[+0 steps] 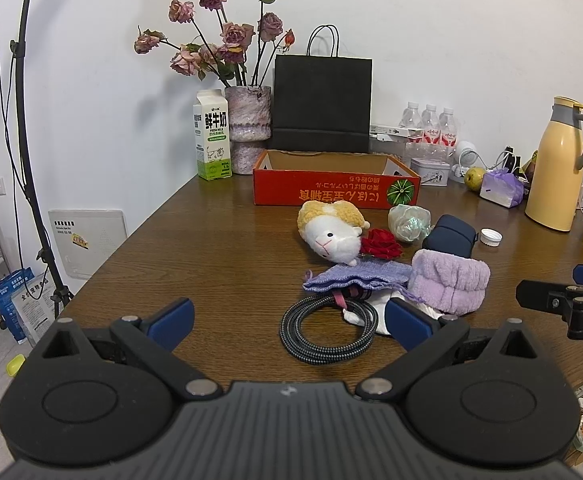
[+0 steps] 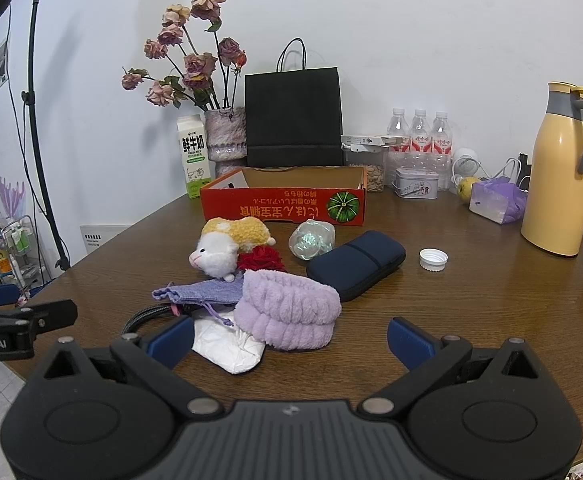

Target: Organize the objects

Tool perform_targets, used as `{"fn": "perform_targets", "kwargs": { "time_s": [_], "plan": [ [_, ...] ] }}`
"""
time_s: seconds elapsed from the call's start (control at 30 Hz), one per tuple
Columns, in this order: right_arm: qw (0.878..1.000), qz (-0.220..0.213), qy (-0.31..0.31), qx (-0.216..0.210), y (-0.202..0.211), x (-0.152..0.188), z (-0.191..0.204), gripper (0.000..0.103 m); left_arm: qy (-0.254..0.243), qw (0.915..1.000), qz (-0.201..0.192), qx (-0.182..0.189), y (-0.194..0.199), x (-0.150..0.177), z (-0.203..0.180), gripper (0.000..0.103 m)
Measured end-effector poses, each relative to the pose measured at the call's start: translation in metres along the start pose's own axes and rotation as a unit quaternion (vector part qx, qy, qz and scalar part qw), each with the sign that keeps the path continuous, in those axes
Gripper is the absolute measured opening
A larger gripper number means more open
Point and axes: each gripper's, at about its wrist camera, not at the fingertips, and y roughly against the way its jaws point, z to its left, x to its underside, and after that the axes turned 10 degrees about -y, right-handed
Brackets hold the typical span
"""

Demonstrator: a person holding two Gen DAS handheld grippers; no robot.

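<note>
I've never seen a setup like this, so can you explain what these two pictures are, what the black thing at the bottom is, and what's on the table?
The black shape at the bottom of each picture is a hand-held two-finger gripper with blue pads; a person carries one in each hand. Each picture comes from a fisheye camera on one gripper, looking forward along its fingers. The left gripper and right gripper are both open and hold nothing. On the wooden table lie a plush hamster, a red fabric rose, a purple headband, a lilac drawstring pouch, a coiled cable, a navy case and a white bottle cap. Behind them stands an open red cardboard box.
</note>
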Motion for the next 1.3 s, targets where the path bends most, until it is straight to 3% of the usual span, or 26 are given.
{"fn": "perform_targets", "kwargs": {
  "time_s": [0.73, 1.3],
  "plan": [
    [1.000, -0.005, 0.001, 0.001, -0.001, 0.002, -0.006, 0.103, 0.003, 0.9999, -0.008, 0.014, -0.002, 0.003, -0.005, 0.103],
    [1.000, 0.018, -0.005, 0.003, -0.032, 0.009, -0.025, 0.103, 0.003, 0.9997, 0.016, 0.020, -0.036, 0.005, -0.011, 0.103]
  ]
}}
